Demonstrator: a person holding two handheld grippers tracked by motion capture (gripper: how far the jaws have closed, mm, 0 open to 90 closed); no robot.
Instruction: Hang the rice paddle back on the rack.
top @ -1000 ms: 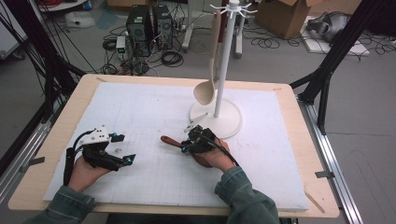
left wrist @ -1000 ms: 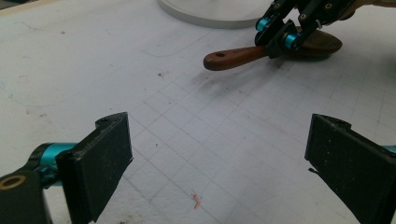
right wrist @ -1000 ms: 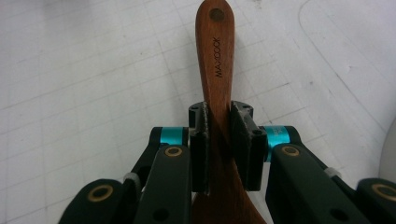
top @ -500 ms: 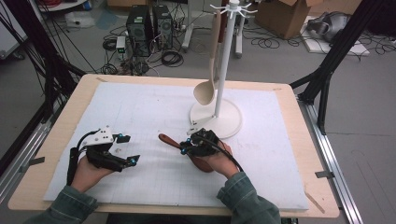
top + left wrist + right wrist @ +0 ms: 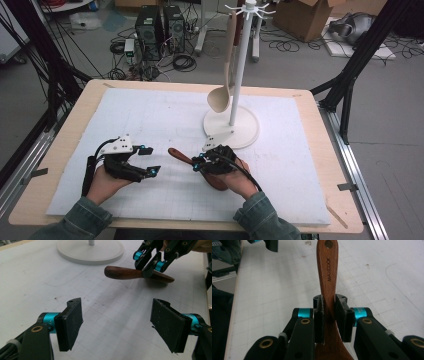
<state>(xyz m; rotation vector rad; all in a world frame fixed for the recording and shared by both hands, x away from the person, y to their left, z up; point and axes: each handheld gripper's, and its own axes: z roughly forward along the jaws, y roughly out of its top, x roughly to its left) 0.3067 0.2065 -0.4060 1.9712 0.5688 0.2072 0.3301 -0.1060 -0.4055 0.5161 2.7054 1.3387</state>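
— Both hands have slid a little toward the person since a moment ago, and the dark wooden spoon (image 5: 192,162) has come along with the right one. What has the right gripper (image 5: 204,162) got?

— Its two black jaws are pressed tight on the dark wooden spoon, one on each side of the thin handle. In the right gripper view, the handle (image 5: 328,272) sticks out past the jaws, with a small hole at its tip and letters down it.

— Where is that spoon?

— It is low over the white mat (image 5: 150,115), near the front of the round white stand base (image 5: 245,131), with its handle end pointing left.

— And the left gripper (image 5: 147,161)?

— Its jaws stand wide apart with nothing between them. It sits over the mat, to the left of the spoon.

— Anything else?

— A pale wooden spoon (image 5: 222,90) hangs from the white stand (image 5: 241,60). The mat lies on a wooden table (image 5: 332,150).
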